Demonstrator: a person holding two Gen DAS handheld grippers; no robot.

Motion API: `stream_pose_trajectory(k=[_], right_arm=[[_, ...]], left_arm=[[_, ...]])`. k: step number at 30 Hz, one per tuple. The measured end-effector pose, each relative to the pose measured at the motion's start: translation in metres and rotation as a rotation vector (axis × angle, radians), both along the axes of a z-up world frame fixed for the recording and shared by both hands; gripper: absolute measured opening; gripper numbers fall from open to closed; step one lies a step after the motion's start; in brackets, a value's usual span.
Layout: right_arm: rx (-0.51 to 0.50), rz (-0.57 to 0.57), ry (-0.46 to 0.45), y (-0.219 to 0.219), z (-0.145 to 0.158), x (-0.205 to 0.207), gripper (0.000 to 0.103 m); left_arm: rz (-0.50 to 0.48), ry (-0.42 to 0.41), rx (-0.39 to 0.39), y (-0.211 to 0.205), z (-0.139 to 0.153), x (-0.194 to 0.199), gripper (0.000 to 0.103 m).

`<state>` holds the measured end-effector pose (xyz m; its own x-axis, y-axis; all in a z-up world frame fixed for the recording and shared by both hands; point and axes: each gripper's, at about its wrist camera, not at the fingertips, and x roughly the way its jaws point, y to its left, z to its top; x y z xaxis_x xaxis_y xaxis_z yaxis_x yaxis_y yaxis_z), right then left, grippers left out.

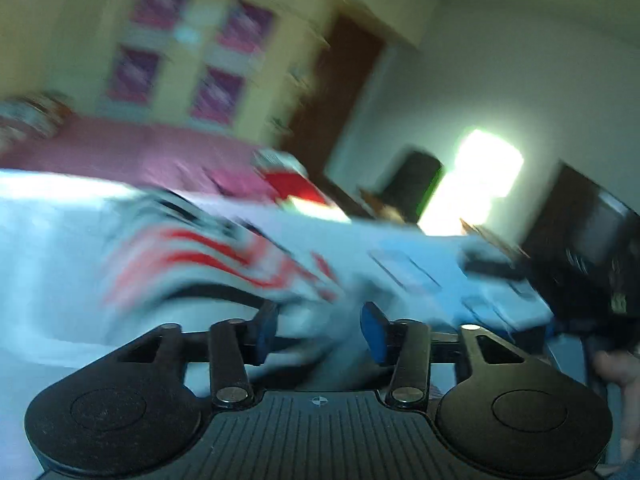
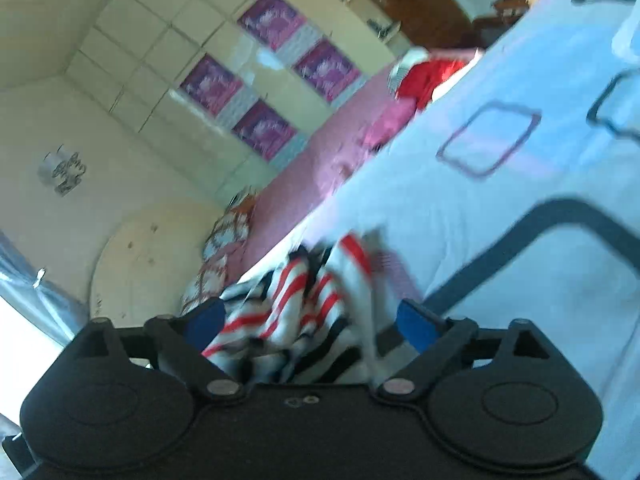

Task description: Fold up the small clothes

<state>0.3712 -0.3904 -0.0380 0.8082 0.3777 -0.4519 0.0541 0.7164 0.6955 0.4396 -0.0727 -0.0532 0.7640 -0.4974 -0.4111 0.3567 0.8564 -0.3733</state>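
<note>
A: Start at the left hand-held gripper [image 1: 320, 330]. How do the blue pads [image 1: 374, 332] stand?

B: Apart, partway spread. Pale cloth shows in the gap between them, but the picture is smeared, so I can't say whether either pad presses on it.

A: And the right hand-held gripper [image 2: 316, 322]?

B: Spread wide. The striped garment [image 2: 296, 320] sits bunched between its blue pads [image 2: 416, 322], white with red and dark stripes, and neither pad is closed on it.

A: Where does that garment lie?

B: On the bed, on the pale blue sheet [image 2: 500, 216] with dark outlined squares. In the left wrist view the same striped garment [image 1: 208, 264] is just ahead of the gripper and to its left, heavily blurred.

A: Farther out?

B: A pink bedcover [image 2: 304, 176] runs along the far edge of the sheet, with a red item [image 2: 430, 74] resting on it. Beyond stands a cream wardrobe [image 2: 168, 80] with purple panels. In the left view, a bright window [image 1: 476, 180] glares at the right, and part of a hand [image 1: 618, 372] shows at the right edge.
</note>
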Motion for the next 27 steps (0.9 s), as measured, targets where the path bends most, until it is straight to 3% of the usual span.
stream_pose_trajectory(k=[2,5,8,11,12,13,15,18,21,24,25,27], right_arm=[[0.037,0.050,0.028,0.013,-0.005,-0.001,0.098],[0.082,0.116,0.074,0.041,-0.014,0.005,0.101],[0.034,0.148,0.149,0.067,-0.019,0.019,0.100],[-0.077,0.121,0.208,0.090,-0.022,0.040,0.089],[-0.095,0.116,0.228,0.095,-0.025,0.048,0.080],[-0.117,0.110,0.255,0.100,-0.027,0.056,0.058],[-0.185,0.126,0.252,0.107,-0.027,0.065,0.025],[-0.283,0.164,0.122,0.119,-0.003,0.059,0.022],[-0.364,0.199,-0.049,0.124,0.029,0.036,0.021],[-0.466,0.168,-0.150,0.119,0.034,0.010,0.021],[-0.476,0.143,-0.145,0.113,0.025,0.006,0.021],[-0.412,0.085,0.029,0.090,-0.014,0.023,0.021]], left_arm=[[0.080,-0.005,0.022,0.032,-0.001,-0.020,0.056],[0.109,0.071,0.046,0.057,-0.019,-0.036,0.056],[0.084,0.108,0.059,0.055,-0.035,-0.050,0.056],[0.065,0.123,0.119,0.039,-0.046,-0.037,0.056],[0.074,0.122,0.149,0.034,-0.047,-0.033,0.056],[0.110,0.125,0.184,0.032,-0.047,-0.029,0.056],[0.204,0.132,0.173,0.040,-0.049,-0.023,0.056],[0.234,0.187,0.118,0.046,-0.055,-0.012,0.056],[0.235,0.155,0.146,0.038,-0.052,-0.017,0.056],[0.230,0.160,0.137,0.032,-0.055,-0.016,0.055],[0.227,0.170,0.136,0.031,-0.059,-0.015,0.055],[0.220,0.177,0.145,0.029,-0.061,-0.015,0.055]])
